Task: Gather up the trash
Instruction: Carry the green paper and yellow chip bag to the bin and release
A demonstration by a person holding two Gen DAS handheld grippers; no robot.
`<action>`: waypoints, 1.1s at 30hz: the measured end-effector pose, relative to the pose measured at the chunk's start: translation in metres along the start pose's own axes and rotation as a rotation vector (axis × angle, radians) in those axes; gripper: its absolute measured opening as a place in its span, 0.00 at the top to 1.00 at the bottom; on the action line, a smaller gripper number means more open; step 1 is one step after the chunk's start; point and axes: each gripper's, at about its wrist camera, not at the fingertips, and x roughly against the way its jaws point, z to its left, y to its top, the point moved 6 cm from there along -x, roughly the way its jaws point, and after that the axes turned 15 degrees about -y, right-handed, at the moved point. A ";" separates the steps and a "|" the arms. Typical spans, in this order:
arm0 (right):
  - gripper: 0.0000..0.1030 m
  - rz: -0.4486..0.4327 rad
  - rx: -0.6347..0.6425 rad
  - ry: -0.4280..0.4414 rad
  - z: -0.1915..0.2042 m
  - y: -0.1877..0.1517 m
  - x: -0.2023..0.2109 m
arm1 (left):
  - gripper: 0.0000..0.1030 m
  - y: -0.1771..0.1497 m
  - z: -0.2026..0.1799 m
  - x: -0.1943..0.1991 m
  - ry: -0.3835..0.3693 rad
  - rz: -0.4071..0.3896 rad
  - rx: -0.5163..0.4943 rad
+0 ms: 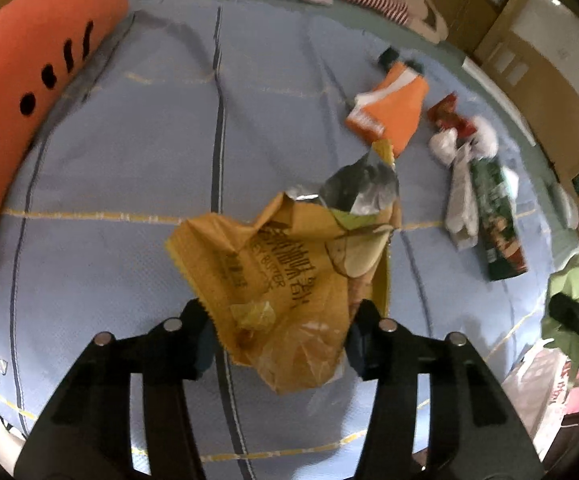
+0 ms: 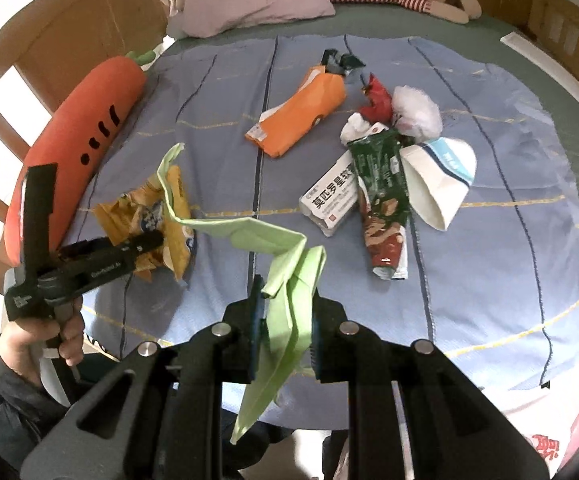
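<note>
Left hand-held gripper (image 1: 279, 344) is clenched on the yellow snack bag (image 1: 289, 272) lying on the bed (image 1: 109, 168); right hand-held gripper (image 2: 285, 332) is grasping a folded green paper strip (image 2: 285, 312), raised off the sheet. Best to lift the bag clear, keeping the pinch firm. Only the right wrist view shows the medicine box (image 2: 331, 200) and paper cup (image 2: 441, 176).

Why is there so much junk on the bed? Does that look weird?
Yes. Trash lies scattered on the blue bedspread: an orange packet, a medicine box, a green wrapper and a flattened paper cup. They belong in a bin.
</note>
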 end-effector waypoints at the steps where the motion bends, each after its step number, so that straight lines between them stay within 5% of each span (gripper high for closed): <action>1: 0.80 -0.006 0.000 -0.005 0.000 -0.002 0.002 | 0.51 0.002 -0.002 0.004 -0.004 -0.017 -0.009; 5: 0.80 -0.013 -0.006 -0.001 0.000 -0.005 0.008 | 0.52 0.007 -0.007 0.014 0.018 -0.064 -0.034; 13: 0.80 -0.081 -0.013 -0.015 -0.009 -0.011 0.039 | 0.52 0.002 -0.041 0.067 0.262 -0.200 -0.189; 33: 0.80 -0.308 -0.139 -0.043 -0.065 -0.040 0.126 | 0.52 -0.055 -0.168 0.155 0.292 -0.369 -0.285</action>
